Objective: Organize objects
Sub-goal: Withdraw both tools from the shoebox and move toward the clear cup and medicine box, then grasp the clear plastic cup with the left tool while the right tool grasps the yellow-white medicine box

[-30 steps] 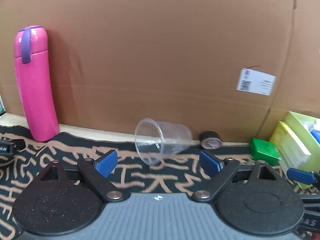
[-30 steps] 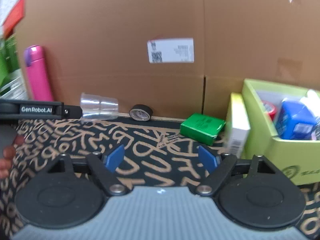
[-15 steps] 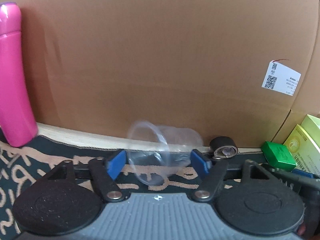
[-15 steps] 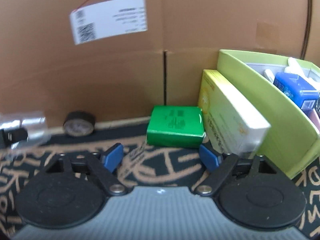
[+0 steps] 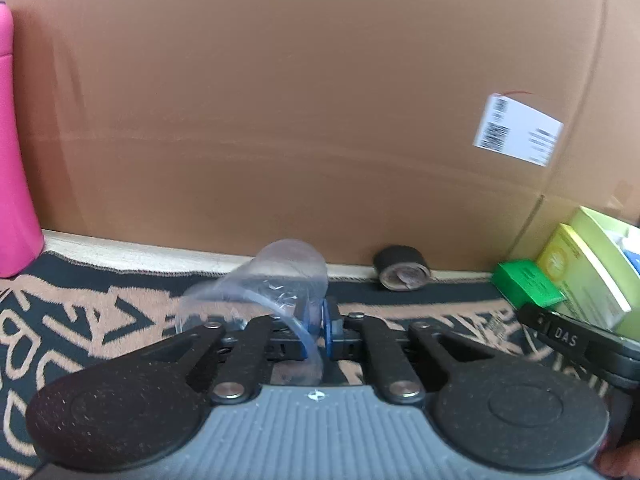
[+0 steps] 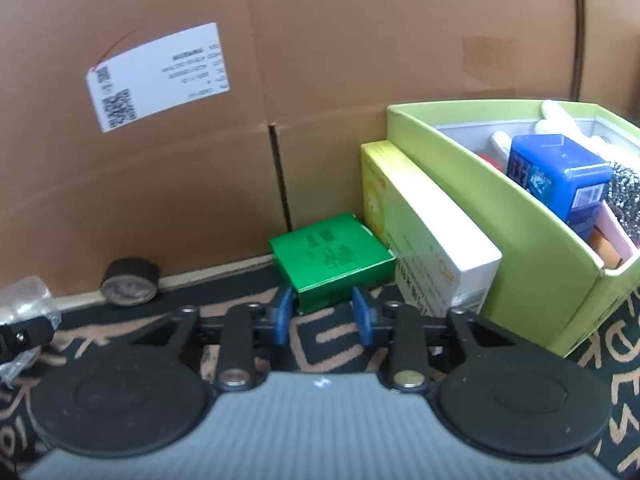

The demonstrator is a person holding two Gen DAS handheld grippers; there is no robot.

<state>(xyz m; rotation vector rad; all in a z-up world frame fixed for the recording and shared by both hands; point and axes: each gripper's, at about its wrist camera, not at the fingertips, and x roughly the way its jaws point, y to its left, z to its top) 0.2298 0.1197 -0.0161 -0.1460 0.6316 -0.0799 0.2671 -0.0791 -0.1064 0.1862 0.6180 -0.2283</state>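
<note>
A clear plastic cup [image 5: 276, 280] lies on its side on the patterned mat. My left gripper [image 5: 316, 328] is shut on its rim wall. The cup also shows at the left edge of the right wrist view [image 6: 24, 300]. A green box [image 6: 332, 256] lies flat by the cardboard wall. My right gripper [image 6: 322, 312] has its blue pads on either side of the box's near corner, narrowed around it. A black tape roll [image 5: 402, 268] lies against the wall; it also shows in the right wrist view [image 6: 128, 282].
A lime-green bin [image 6: 520, 216] at the right holds a blue carton [image 6: 560, 180] and other items. A yellow-white box [image 6: 424, 232] leans against it. A pink bottle [image 5: 16, 160] stands far left. A cardboard wall [image 5: 320, 100] closes the back.
My left gripper has moved up to the cup and shut on its rim. My right gripper has moved right to the green box and narrowed around its corner.
</note>
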